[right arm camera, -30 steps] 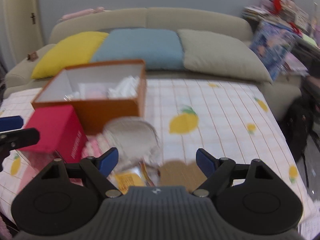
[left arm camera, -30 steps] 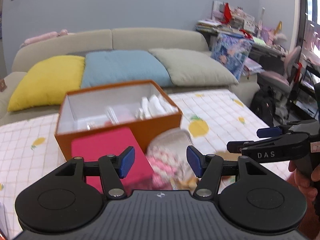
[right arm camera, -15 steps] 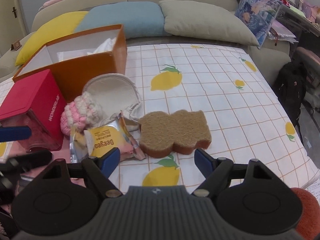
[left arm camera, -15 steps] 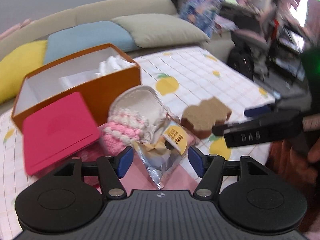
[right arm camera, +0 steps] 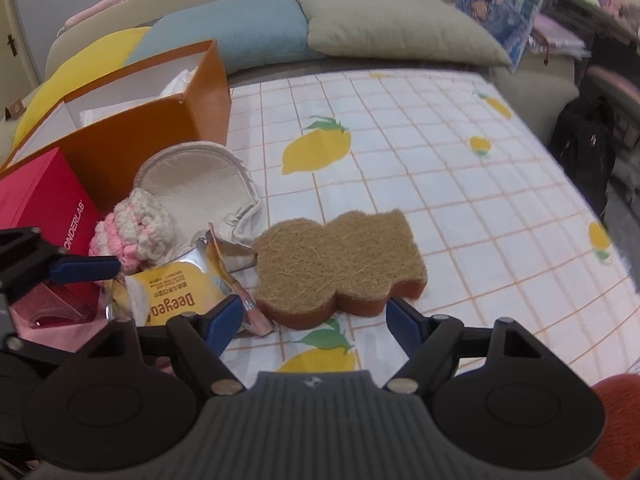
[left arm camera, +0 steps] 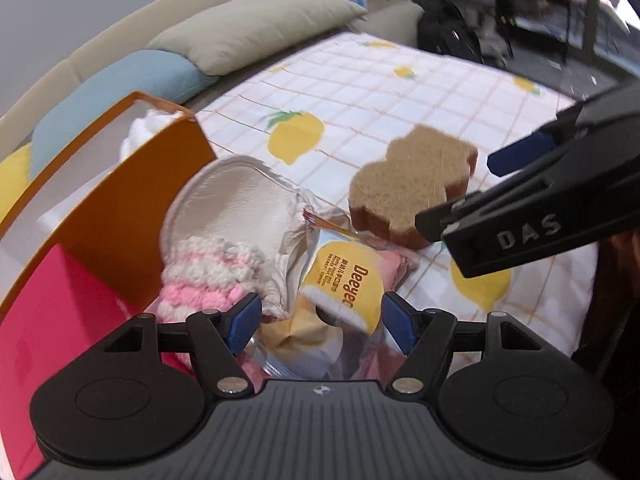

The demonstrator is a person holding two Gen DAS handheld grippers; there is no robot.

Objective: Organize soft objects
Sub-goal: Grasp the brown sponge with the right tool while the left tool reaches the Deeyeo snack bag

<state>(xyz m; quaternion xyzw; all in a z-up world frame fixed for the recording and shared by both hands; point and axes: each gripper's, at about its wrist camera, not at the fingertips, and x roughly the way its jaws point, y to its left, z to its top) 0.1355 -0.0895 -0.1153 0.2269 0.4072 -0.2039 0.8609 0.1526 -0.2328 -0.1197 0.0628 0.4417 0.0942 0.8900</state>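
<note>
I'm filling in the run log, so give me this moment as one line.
left gripper: opening, empty, over yellow snack packet | right gripper: closing, empty, at brown wavy-edged scrub sponge | orange cardboard box: open

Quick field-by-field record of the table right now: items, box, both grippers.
surface: lemon-print cloth
box: orange box, open, white items inside
pile: sponge, snack packet, knitted pink-white piece, cream pouch
red box: beside orange box
left gripper: open, jaws just opening, over the packet
right gripper: open, jaws just closing, nearing sponge, not gripping
</note>
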